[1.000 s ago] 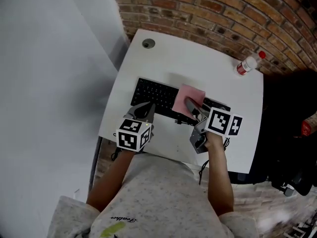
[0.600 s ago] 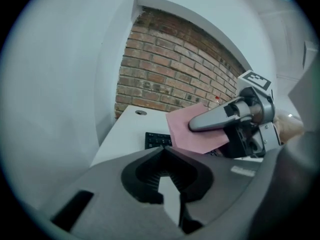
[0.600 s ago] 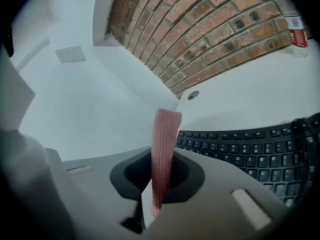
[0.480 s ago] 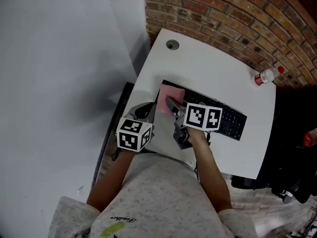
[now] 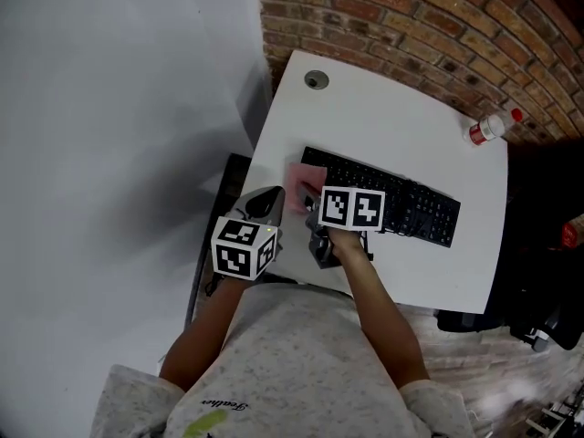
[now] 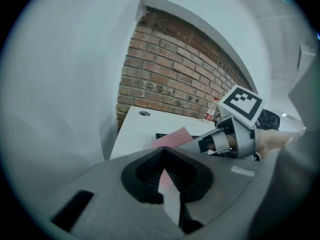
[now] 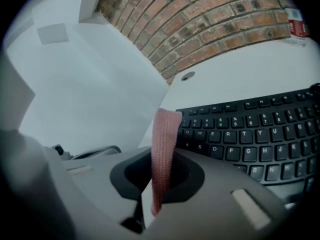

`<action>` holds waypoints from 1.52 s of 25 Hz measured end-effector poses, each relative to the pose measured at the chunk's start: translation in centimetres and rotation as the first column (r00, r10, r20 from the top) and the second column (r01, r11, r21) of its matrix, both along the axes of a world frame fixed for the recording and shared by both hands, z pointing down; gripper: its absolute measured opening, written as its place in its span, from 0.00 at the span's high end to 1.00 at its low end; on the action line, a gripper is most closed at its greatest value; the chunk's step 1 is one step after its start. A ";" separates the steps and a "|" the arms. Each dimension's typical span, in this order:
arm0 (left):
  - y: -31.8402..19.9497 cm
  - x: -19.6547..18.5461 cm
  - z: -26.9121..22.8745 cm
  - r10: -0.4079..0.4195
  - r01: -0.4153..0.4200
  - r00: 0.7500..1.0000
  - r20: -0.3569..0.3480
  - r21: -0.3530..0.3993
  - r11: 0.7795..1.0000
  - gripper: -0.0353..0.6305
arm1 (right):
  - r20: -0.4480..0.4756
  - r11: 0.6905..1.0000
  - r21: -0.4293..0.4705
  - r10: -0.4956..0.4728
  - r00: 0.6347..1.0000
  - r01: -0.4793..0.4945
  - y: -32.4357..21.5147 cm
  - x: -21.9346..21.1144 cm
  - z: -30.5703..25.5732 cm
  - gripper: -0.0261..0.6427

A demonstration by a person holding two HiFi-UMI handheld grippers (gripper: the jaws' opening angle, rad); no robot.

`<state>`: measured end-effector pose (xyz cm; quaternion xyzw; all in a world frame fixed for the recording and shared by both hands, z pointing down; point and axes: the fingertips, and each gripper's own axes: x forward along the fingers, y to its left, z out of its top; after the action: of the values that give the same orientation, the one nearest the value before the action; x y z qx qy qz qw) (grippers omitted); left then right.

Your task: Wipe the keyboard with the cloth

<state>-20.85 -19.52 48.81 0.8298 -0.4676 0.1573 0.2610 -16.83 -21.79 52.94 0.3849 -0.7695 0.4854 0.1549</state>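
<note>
The black keyboard (image 5: 401, 206) lies slanted across the white table (image 5: 383, 117). My right gripper (image 5: 308, 201) is at the keyboard's left end, shut on the pink cloth (image 5: 298, 188), which lies over the leftmost keys and the table beside them. In the right gripper view the cloth (image 7: 163, 144) stands as a narrow strip pinched between the jaws, with the keyboard (image 7: 250, 134) to its right. My left gripper (image 5: 267, 201) rests at the table's front left, just left of the cloth, jaws together and holding nothing. The left gripper view shows the cloth (image 6: 172, 138) ahead.
A small bottle with a red cap (image 5: 488, 129) lies at the table's far right corner. A round cable grommet (image 5: 316, 79) sits at the far left corner. A brick wall (image 5: 438, 16) runs behind; a white wall is to the left. Dark objects (image 5: 547, 245) stand right of the table.
My right gripper has dragged the cloth leftward from the keyboard's middle to its left end. The left gripper has stayed near the front left edge. The head view has shifted.
</note>
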 end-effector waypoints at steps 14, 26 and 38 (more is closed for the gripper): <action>0.8 3.7 0.2 0.130 -0.130 0.991 -0.027 -0.013 0.991 0.96 | -0.162 0.997 -0.017 0.071 0.984 -0.075 1.9 5.9 0.5 0.93; 1.8 9.0 0.2 0.188 -0.188 0.982 -0.035 -0.012 0.982 0.96 | -0.101 0.982 -0.052 0.175 0.979 -0.181 3.7 12.5 -0.7 0.93; 2.6 14.1 0.4 0.225 -0.225 0.974 -0.027 -0.006 0.974 0.96 | -0.019 0.959 -0.081 0.271 0.963 -0.271 5.1 19.1 -0.4 0.93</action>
<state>-6.77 -16.93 49.21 0.8781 -0.3665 0.1771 0.2514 2.26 -16.72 52.50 0.4816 -0.6882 0.5322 0.1057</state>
